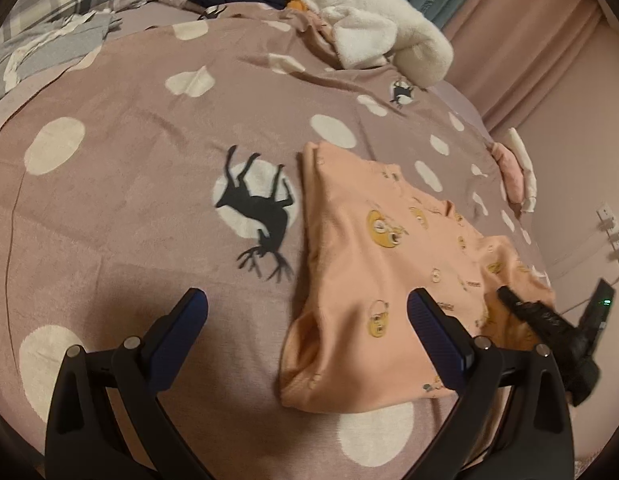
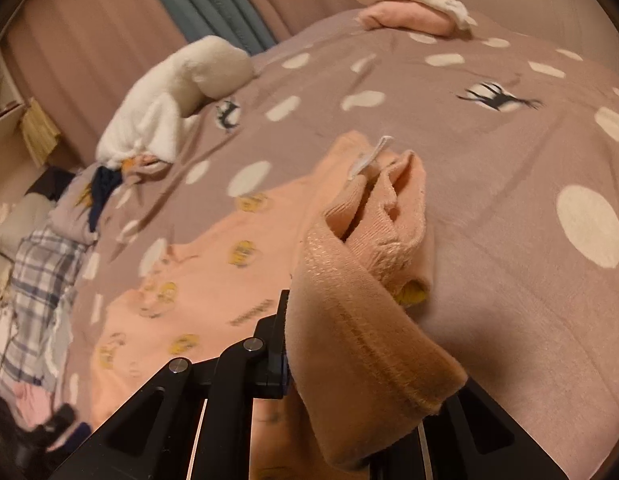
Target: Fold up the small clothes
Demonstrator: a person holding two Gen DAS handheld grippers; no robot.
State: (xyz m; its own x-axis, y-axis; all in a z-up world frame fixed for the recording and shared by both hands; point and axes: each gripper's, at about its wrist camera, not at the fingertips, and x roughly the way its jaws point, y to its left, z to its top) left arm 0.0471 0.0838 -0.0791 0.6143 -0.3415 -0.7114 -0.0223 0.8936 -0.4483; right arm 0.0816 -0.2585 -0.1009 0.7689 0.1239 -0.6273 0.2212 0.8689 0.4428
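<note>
Your left gripper (image 1: pixel 307 334) hovers spread over the peach garment (image 1: pixel 373 264) on the bed (image 1: pixel 121 184); your right gripper (image 2: pixel 309 344) pinches its ribbed hem, jaws closing. At eleven o'clock of the garment lies a white fleece (image 2: pixel 169 108), at one o'clock folded clothes (image 2: pixel 409 8). The dotted cover shows a deer (image 1: pixel 261 216); pink curtains (image 1: pixel 529 40) hang behind.

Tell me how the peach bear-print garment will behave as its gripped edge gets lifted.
Probably floppy: the peach garment already droops and bunches over the right gripper, shut on its ribbed edge. Likely light, since one pinch raises that corner. The rest may drag across the bedspread rather than slide freely, as both look like soft fabric.
</note>
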